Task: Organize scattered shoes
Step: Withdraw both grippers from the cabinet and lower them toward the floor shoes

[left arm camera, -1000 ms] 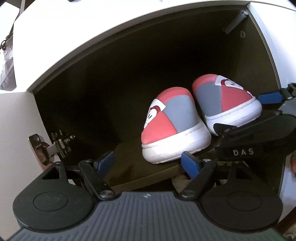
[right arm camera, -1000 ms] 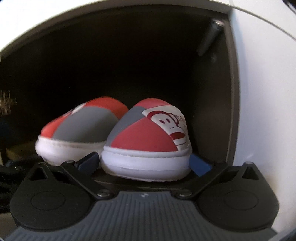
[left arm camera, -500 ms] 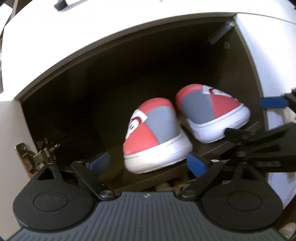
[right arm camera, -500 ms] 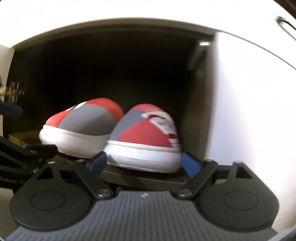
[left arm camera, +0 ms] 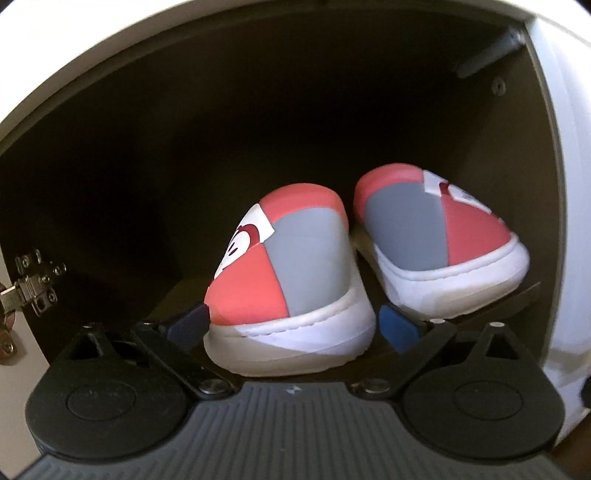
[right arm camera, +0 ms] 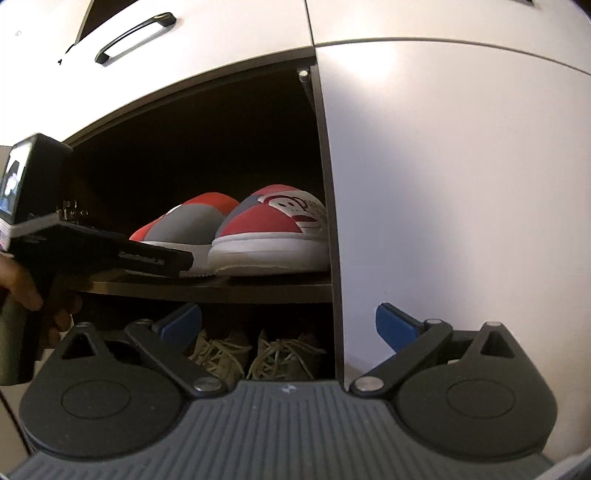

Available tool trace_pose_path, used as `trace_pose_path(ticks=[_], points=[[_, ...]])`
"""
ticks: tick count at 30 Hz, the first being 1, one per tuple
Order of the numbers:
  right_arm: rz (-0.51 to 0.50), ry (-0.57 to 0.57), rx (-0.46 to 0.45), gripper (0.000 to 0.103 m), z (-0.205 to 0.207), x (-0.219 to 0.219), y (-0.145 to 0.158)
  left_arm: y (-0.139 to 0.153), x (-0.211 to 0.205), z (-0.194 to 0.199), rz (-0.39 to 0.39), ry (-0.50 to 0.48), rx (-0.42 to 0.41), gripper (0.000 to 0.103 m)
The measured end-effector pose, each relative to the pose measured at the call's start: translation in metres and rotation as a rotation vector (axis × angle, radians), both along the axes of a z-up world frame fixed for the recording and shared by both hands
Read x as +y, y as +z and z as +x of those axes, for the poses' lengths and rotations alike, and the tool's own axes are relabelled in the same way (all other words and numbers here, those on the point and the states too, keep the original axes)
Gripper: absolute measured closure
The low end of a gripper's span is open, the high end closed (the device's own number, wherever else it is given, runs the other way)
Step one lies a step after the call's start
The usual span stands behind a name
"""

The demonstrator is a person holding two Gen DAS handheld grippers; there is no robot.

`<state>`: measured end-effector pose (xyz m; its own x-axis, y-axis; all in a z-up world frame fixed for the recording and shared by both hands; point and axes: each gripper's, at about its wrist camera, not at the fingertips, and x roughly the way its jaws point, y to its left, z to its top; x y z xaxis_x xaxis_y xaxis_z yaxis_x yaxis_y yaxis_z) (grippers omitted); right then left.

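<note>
Two red and grey slippers with white soles stand side by side on a dark cabinet shelf [right arm camera: 221,286]. In the left wrist view the left slipper [left arm camera: 288,280] fills the middle and the right slipper [left arm camera: 436,236] sits beside it. My left gripper [left arm camera: 293,326] is open, and the left slipper's near end lies between its blue fingertips. In the right wrist view the monkey-print right slipper [right arm camera: 273,221] and the left slipper [right arm camera: 188,221] are farther off. My right gripper [right arm camera: 288,325] hangs outside the cabinet below shelf level, its jaws opening with nothing between them.
A metal hinge [left arm camera: 33,284] sits on the cabinet's left wall. A shut white door [right arm camera: 461,203] borders the opening on the right. Olive lace-up shoes [right arm camera: 251,354] stand on the lower shelf. A drawer handle [right arm camera: 133,35] is above. A hand [right arm camera: 22,291] holds the left tool.
My left gripper opened wider and moved forward until its fingers flank the left slipper. My right gripper drew back out of the cabinet and to the right, away from the right slipper.
</note>
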<state>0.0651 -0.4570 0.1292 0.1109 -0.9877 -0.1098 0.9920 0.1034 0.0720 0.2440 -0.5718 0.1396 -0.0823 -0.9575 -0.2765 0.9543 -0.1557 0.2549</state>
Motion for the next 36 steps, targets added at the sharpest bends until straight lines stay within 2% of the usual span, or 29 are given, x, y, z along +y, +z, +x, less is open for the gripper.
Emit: trace_pose_path(ticks=[4, 9, 15, 18, 20, 24, 28, 36], points=[[0.009, 0.000, 0.002, 0.003, -0.001, -0.006, -0.003, 0.004, -0.001, -0.005, 0.009, -0.008, 0.034, 0.007], [0.025, 0.014, 0.009, 0.003, 0.002, -0.005, -0.007, 0.000, 0.003, -0.014, -0.003, -0.016, 0.007, 0.007], [0.048, 0.013, 0.039, 0.003, 0.010, -0.009, -0.002, 0.003, 0.055, -0.002, -0.023, 0.071, 0.115, 0.004], [0.112, -0.004, 0.045, 0.003, 0.013, -0.007, 0.000, -0.004, 0.083, 0.004, 0.044, 0.178, 0.147, 0.004], [0.153, -0.019, 0.026, 0.003, 0.011, -0.003, 0.000, -0.012, 0.096, 0.007, 0.131, 0.253, 0.174, 0.004], [0.235, -0.063, 0.004, 0.003, 0.008, 0.007, -0.002, -0.018, 0.116, 0.011, 0.242, 0.344, 0.219, 0.004], [0.266, -0.090, 0.010, 0.003, 0.010, 0.019, 0.004, -0.019, 0.131, 0.012, 0.265, 0.368, 0.230, 0.004], [0.211, -0.116, 0.003, 0.002, 0.019, 0.025, 0.041, -0.002, 0.150, 0.011, 0.292, 0.343, 0.204, 0.004]])
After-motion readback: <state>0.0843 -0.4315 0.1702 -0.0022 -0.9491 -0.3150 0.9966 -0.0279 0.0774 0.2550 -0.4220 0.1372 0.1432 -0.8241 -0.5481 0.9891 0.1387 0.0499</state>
